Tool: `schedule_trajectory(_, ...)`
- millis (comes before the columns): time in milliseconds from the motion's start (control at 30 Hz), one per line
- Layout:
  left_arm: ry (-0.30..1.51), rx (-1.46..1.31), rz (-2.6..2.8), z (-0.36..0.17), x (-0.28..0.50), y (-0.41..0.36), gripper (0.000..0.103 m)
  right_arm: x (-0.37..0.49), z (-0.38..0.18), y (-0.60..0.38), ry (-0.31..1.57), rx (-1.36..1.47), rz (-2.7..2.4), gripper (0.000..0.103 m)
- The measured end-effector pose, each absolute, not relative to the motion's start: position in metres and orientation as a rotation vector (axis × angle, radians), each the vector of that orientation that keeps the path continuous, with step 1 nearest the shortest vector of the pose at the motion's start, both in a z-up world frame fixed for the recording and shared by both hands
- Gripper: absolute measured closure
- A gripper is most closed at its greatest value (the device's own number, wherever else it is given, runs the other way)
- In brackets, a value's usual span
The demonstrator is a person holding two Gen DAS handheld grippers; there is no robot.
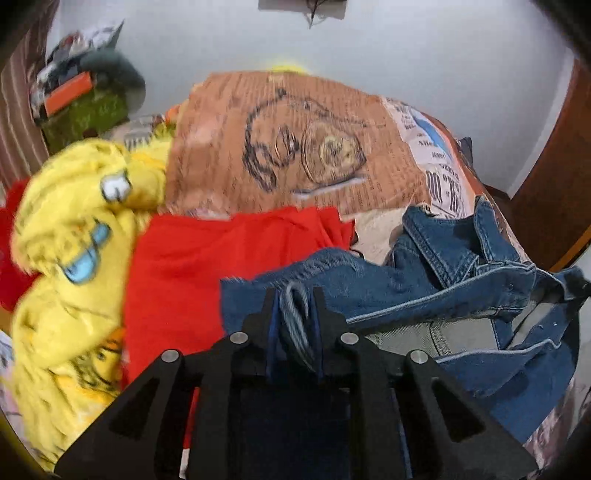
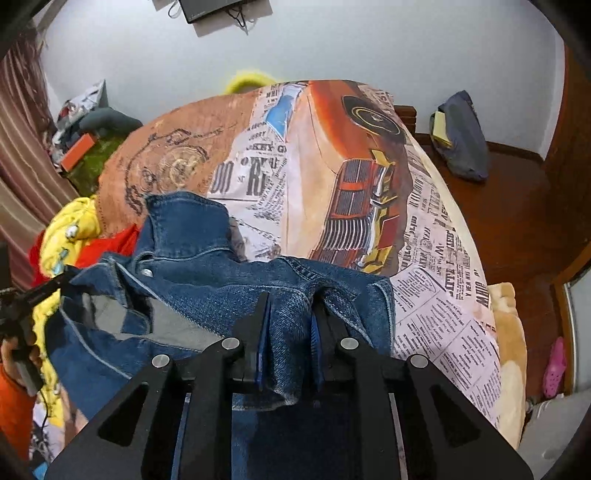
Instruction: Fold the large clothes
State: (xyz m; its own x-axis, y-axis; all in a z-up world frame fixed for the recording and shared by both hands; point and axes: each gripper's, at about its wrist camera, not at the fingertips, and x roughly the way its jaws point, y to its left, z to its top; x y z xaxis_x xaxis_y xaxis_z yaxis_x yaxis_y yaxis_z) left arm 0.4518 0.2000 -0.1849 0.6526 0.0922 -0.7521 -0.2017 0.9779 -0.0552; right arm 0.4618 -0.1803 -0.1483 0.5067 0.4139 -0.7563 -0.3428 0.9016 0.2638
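I see a blue denim jacket [image 1: 424, 280] rumpled and unfolded near the bed's front edge, collar up, grey lining showing, pinched at two points on its hem. At the bed's left edge, a red garment [image 1: 207, 266] and a yellow printed one [image 1: 74, 236] lie crumpled, touching.

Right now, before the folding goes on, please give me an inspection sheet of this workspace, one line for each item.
Surface: bed with a printed cover, newspaper and red car pattern.
Job's things: denim jacket, crumpled, gray lining showing, lifted off the cover at both held ends.
Clutter: yellow garment and red garment heaped beside the jacket.
Grippers: left claw shut on denim jacket; right claw shut on denim jacket.
Cables: wires hanging from a dark device on the wall.
Surroundings: white wall, striped curtain, a gray bag on the wooden floor, pink shoe.
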Motion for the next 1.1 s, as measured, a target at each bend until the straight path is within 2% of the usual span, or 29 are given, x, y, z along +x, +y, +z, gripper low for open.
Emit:
schedule_trajectory(167,0.794,-0.140,0.205,-0.148,0.440,0.214,0.087,0.469,-0.133,-0.201,0.967,0.220,0.519,0.088)
schedule_trajectory(233,0.785,-0.148,0.208,-0.139,0.433,0.219,0.087,0.468,-0.120,-0.209,0.940,0.174,0.426,0.083)
schedule_trajectory(300,0.786,-0.131,0.209,-0.135,0.425,0.219,0.083,0.464,-0.105,-0.215,0.876,0.067,0.282,0.079)
schedule_trajectory(367,0.799,-0.108,0.210,-0.138,0.417,0.215,0.070,0.457,-0.094,-0.224,0.851,0.038,0.246,0.073)
schedule_trajectory(433,0.820,-0.102,0.197,-0.143,0.409,0.210,0.062,0.445,-0.086,-0.226,0.841,-0.007,0.237,0.070)
schedule_trajectory(500,0.851,-0.101,0.166,-0.151,0.402,0.202,0.059,0.431,-0.086,-0.221,0.835,-0.061,0.246,0.067)
schedule_trajectory(600,0.904,-0.118,0.108,-0.166,0.393,0.188,0.055,0.408,-0.097,-0.206,0.843,-0.122,0.280,0.062)
schedule_trajectory(867,0.998,-0.037,-0.002,-0.202,0.398,0.135,0.052,0.366,-0.156,-0.146,0.926,-0.267,0.454,0.062)
schedule_trajectory(1100,1.071,-0.133,0.016,-0.234,0.440,0.148,0.050,0.392,-0.191,-0.113,0.968,-0.325,0.453,0.062)
